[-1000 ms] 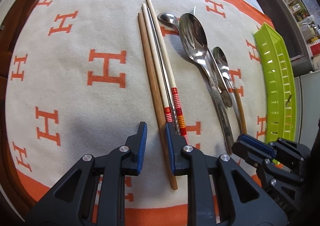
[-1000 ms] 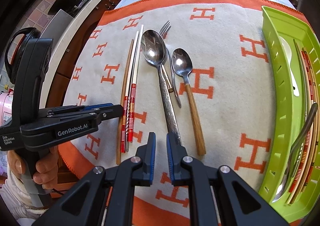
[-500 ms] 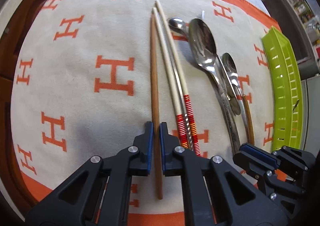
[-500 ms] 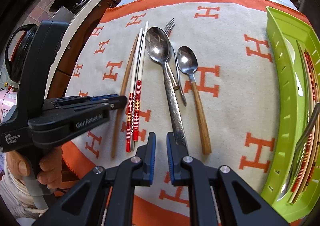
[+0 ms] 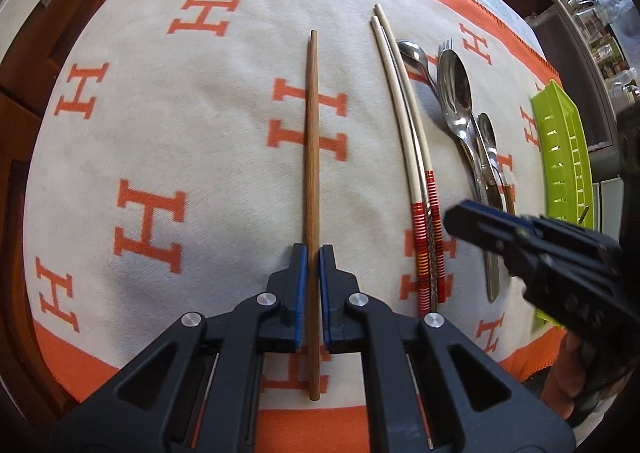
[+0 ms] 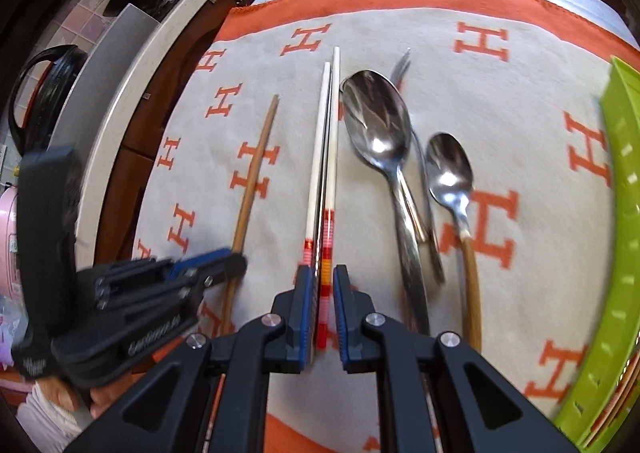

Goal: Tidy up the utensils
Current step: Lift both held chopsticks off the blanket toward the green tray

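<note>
My left gripper [image 5: 313, 253] is shut on a brown wooden chopstick [image 5: 312, 141], held apart from the other utensils to their left; it also shows in the right wrist view [image 6: 252, 189]. My right gripper [image 6: 321, 273] straddles the handle ends of the white chopsticks with red and orange bands [image 6: 326, 157], its jaws slightly apart with a gap on the right side. A thin metal chopstick lies between the white ones. A large steel spoon [image 6: 380, 125], a fork [image 6: 402, 65] and a small wooden-handled spoon [image 6: 450, 169] lie to the right.
Everything lies on a cream cloth with orange H marks [image 5: 180, 101]. A lime green slotted tray [image 6: 624, 213] stands at the right edge and holds other utensils. The left gripper's body [image 6: 132, 293] is close at my right gripper's left.
The left gripper closed on the brown chopstick and drew it left, away from the white pair. The right gripper moved left from the large spoon's handle to the white chopsticks.
</note>
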